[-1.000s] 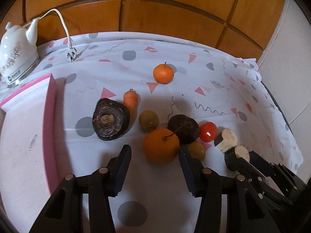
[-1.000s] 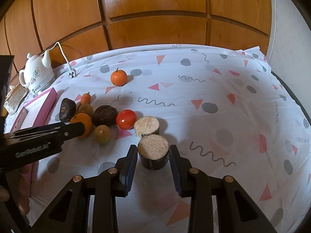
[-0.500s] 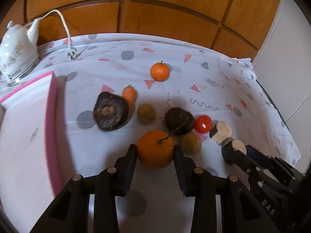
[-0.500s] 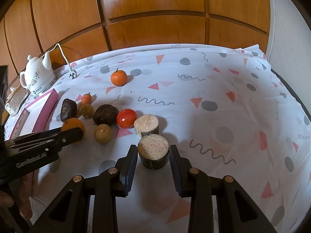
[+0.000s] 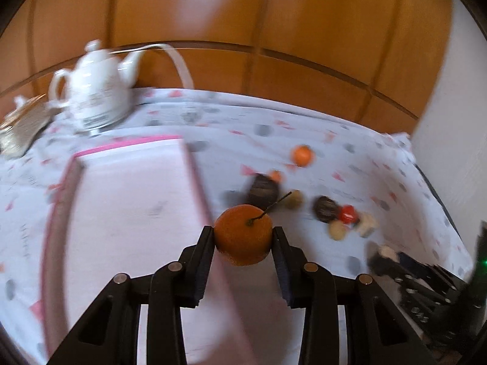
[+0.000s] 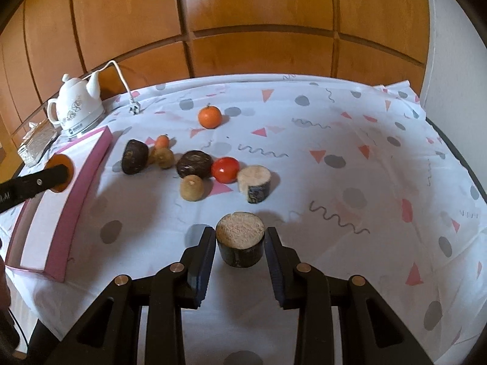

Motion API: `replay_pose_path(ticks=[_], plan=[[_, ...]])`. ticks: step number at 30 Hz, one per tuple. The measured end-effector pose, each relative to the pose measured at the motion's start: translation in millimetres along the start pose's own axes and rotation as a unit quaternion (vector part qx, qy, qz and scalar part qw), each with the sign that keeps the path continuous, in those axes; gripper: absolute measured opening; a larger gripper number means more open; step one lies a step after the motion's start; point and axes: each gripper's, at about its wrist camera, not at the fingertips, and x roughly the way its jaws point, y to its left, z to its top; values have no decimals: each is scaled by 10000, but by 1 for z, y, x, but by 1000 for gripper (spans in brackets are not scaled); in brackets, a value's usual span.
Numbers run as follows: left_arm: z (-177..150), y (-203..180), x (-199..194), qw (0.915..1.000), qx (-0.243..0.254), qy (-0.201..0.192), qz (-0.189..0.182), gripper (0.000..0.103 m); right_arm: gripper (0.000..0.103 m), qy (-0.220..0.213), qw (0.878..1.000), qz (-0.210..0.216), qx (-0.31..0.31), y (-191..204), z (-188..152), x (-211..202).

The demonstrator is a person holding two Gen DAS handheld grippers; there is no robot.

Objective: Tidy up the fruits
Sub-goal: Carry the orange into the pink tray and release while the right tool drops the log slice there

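My left gripper (image 5: 243, 237) is shut on a large orange (image 5: 243, 238) with a stem and holds it in the air over the right wall of the pink box (image 5: 127, 213). In the right wrist view the orange (image 6: 62, 172) hangs over the box rim (image 6: 88, 179). My right gripper (image 6: 240, 243) is shut on a dark cylinder piece with a pale cut top (image 6: 239, 241) and holds it above the cloth. A second cut cylinder (image 6: 255, 182), a tomato (image 6: 225, 168), a tangerine (image 6: 209, 116) and several brown fruits lie on the cloth.
A white teapot (image 6: 77, 108) with a cord and plug (image 6: 134, 109) stands at the back left. A small carrot (image 6: 162, 141) lies beside a dark lump (image 6: 134, 155). The patterned tablecloth (image 6: 350, 158) ends at a wood-panel wall behind and a white wall to the right.
My left gripper closed on the large orange, lifted it and swung it left over the pink box. My right gripper lifted the cut cylinder slightly away from the other pieces.
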Motion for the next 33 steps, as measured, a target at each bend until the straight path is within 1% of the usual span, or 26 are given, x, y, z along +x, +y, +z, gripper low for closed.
replay_pose_path(ticks=[3, 7, 11, 16, 23, 24, 27, 28, 33], plan=[[-1, 29, -1, 9989, -259, -30, 380, 38, 33, -18, 9999, 33, -125, 8, 2, -2], [-5, 64, 4, 9947, -484, 46, 907, 38, 33, -32, 9997, 122, -216, 18, 4, -3], [-11, 86, 7, 9903, -713, 126, 1188, 39, 33, -84, 9985, 303, -457, 38, 9, -8], [-18, 96, 4, 9885, -870, 119, 1235, 41, 33, -131, 9952, 674, -704, 64, 18, -12], [-19, 97, -3, 9874, -929, 99, 1277, 41, 33, -142, 9844, 1298, -1178, 112, 30, -15], [-19, 97, -6, 9877, -918, 61, 1265, 44, 33, -131, 9826, 1376, -1240, 118, 31, -15], [-17, 96, -13, 9870, -912, -46, 1321, 63, 33, -112, 9752, 1603, -1521, 143, 33, -14], [-17, 97, -16, 9865, -931, -101, 1343, 65, 33, -109, 9730, 1655, -1606, 150, 34, -13], [-17, 105, -28, 9849, -1036, -209, 1368, 66, 33, -62, 9653, 1839, -1855, 183, 40, -5]])
